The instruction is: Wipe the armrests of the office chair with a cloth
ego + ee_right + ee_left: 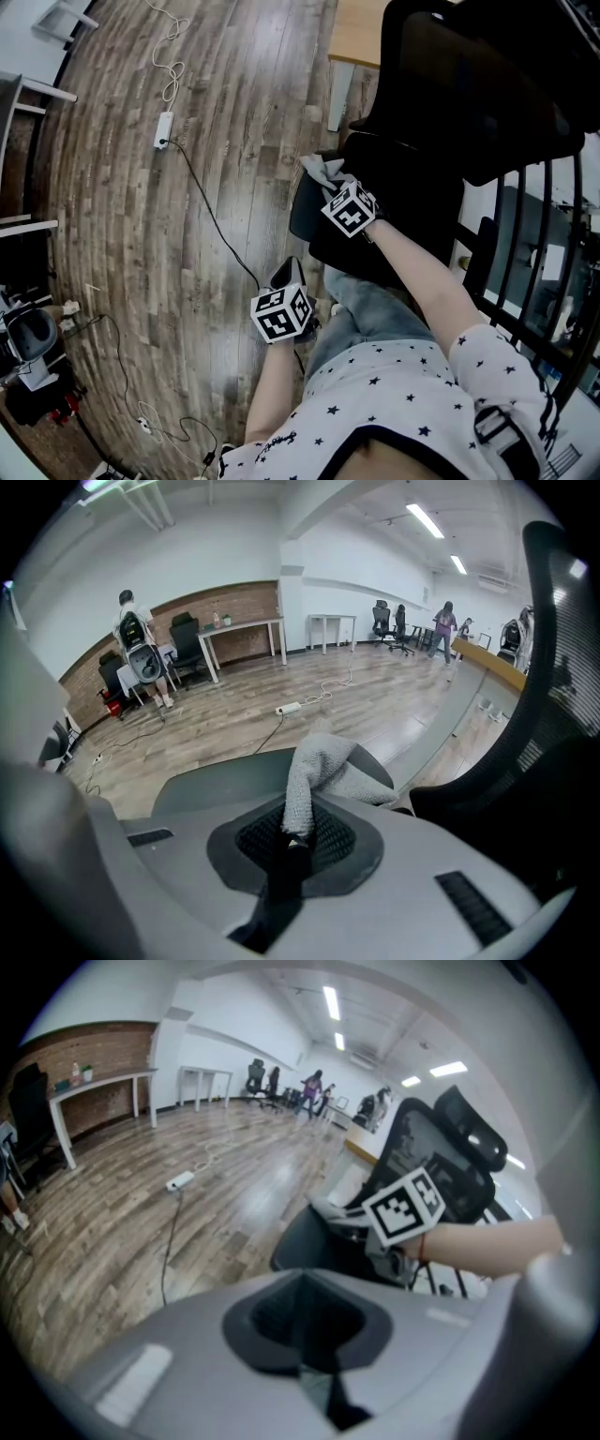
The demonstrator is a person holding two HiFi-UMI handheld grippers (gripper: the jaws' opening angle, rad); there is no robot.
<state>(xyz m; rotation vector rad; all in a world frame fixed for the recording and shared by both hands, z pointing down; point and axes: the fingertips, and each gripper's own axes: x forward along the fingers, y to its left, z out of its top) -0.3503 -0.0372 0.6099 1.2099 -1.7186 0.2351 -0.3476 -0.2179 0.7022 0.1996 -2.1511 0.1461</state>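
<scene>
one arm stretched forward, right gripper pinching cloth on armrest, left gripper pressed together

A wood-plank floor filled the left of the head view. A white power strip and its black cable lay on it at upper left. A light wooden desk sat at top centre. In the right gripper view, white walls met a brick strip at centre left, fronted by white tables. Chairs and distant people stood at upper right. Long ceiling lights were lit.
</scene>
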